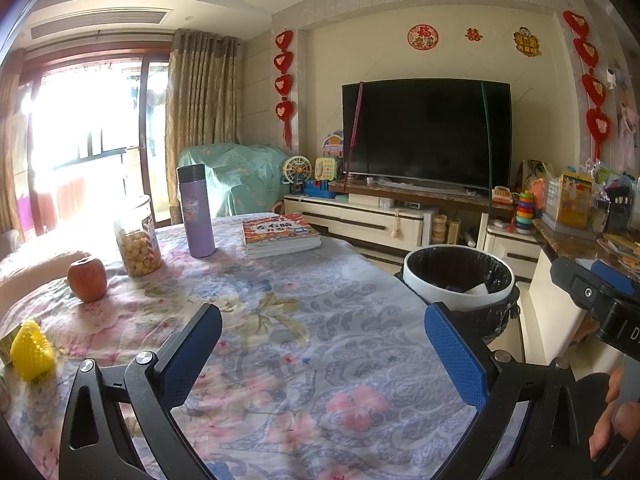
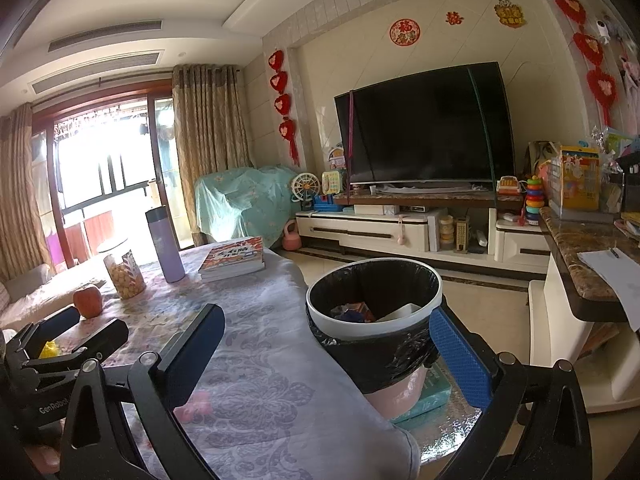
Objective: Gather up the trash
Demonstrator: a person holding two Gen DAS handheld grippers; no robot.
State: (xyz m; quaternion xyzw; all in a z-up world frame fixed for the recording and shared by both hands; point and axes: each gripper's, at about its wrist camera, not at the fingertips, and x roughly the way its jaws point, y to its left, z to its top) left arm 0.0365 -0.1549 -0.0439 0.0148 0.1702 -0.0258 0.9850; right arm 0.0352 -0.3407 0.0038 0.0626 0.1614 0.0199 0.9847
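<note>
A yellow crumpled foam net lies on the flower-patterned tablecloth at the left, beside my left gripper's left finger. My left gripper is open over the cloth with nothing between its blue pads. The white bin with a black liner stands off the table's right edge. In the right wrist view my right gripper is open and empty, with the bin just ahead of its right finger. Wrappers and white paper lie inside. The left gripper shows at the left, above the yellow net.
On the far side of the table stand an apple, a jar of snacks, a purple flask and stacked books. A TV cabinet lines the far wall. A marble counter juts in at the right.
</note>
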